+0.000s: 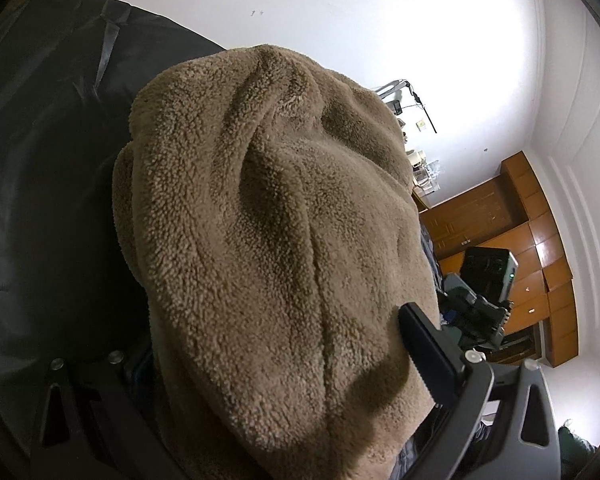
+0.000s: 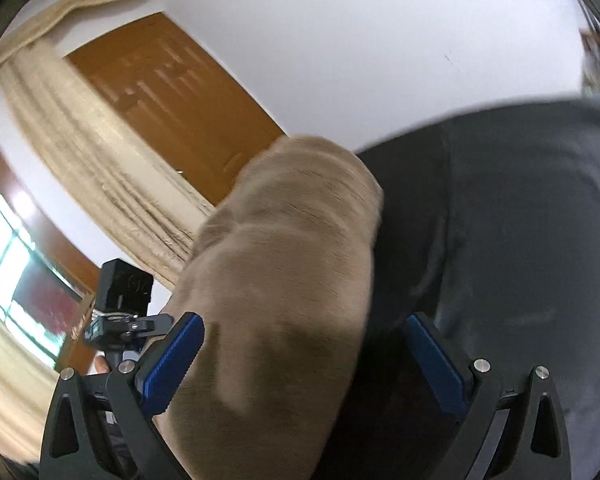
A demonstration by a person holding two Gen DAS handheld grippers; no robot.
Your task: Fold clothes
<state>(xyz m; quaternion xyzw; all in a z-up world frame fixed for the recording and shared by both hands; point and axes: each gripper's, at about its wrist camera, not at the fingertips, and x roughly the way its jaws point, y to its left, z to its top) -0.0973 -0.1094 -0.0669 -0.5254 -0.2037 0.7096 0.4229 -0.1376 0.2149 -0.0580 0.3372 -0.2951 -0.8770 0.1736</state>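
Observation:
A tan fleece garment (image 1: 276,240) fills the left wrist view, draped between and over the fingers of my left gripper (image 1: 260,380); only the right blue pad (image 1: 424,352) shows, the left finger is hidden under the cloth. In the right wrist view the same tan fleece (image 2: 284,280) hangs between the wide-apart fingers of my right gripper (image 2: 304,364), with both blue pads (image 2: 172,364) visible and not pressing on it. Both cameras point up toward the ceiling. The view is blurred.
A person's dark jacket (image 1: 52,160) is close behind the fleece, also in the right wrist view (image 2: 500,260). The other gripper (image 1: 484,292) shows at right. Wooden wardrobe (image 1: 532,240), door (image 2: 172,100), beige curtain (image 2: 80,152) and window (image 2: 8,248) surround.

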